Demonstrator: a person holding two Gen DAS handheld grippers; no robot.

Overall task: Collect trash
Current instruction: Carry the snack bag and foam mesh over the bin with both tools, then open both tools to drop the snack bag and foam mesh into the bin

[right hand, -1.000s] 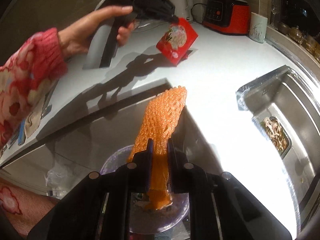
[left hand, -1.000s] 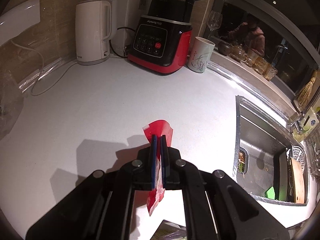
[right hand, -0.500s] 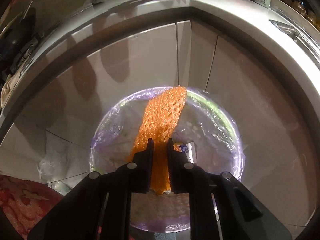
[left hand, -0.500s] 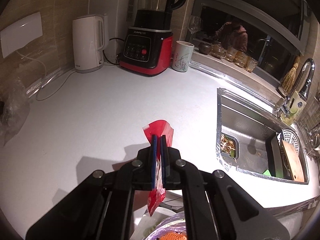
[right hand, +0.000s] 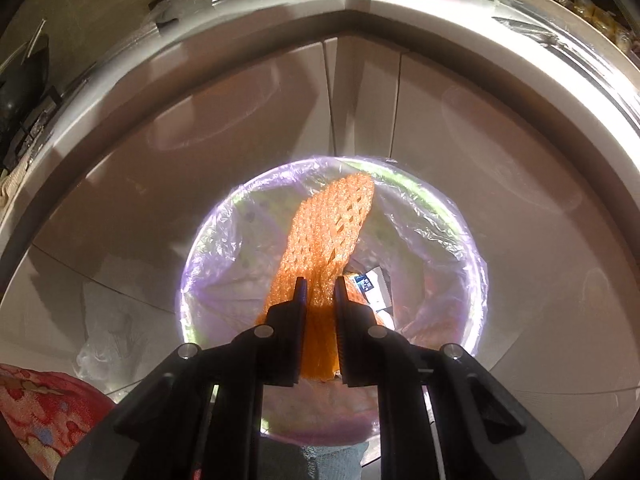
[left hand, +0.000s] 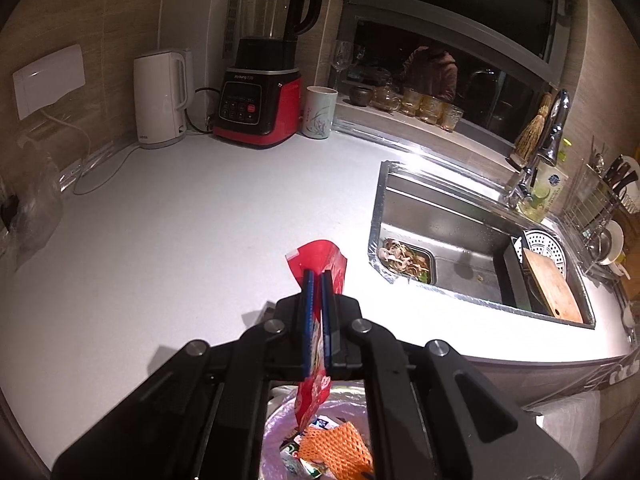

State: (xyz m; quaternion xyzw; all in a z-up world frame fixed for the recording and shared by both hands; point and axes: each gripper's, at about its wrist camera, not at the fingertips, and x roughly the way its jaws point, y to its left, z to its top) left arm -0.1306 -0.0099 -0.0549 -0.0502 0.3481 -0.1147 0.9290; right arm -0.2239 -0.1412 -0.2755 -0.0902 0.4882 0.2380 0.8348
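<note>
My left gripper (left hand: 317, 280) is shut on a red snack wrapper (left hand: 320, 258), held over the front edge of the white counter (left hand: 180, 240). The wrapper's lower end hangs above the bin (left hand: 276, 432) below. My right gripper (right hand: 320, 286) is shut on an orange foam fruit net (right hand: 328, 228) and points down into the round bin (right hand: 476, 280), which is lined with a clear bag. The net (left hand: 334, 446) also shows in the left wrist view, over the bin's mouth. Small wrappers (right hand: 370, 286) lie inside the bin.
A white kettle (left hand: 160, 98), a red and black blender (left hand: 260, 92) and a mug (left hand: 320, 112) stand at the counter's back. A steel sink (left hand: 472, 240) with food scraps and a cutting board lies right. Cabinet doors (right hand: 280, 120) rise behind the bin. A patterned red sleeve (right hand: 44, 408) sits lower left.
My left gripper drew back from the counter's middle to its front edge with the wrapper, so the bin came into view. My right gripper dropped from counter height down over the bin with the net.
</note>
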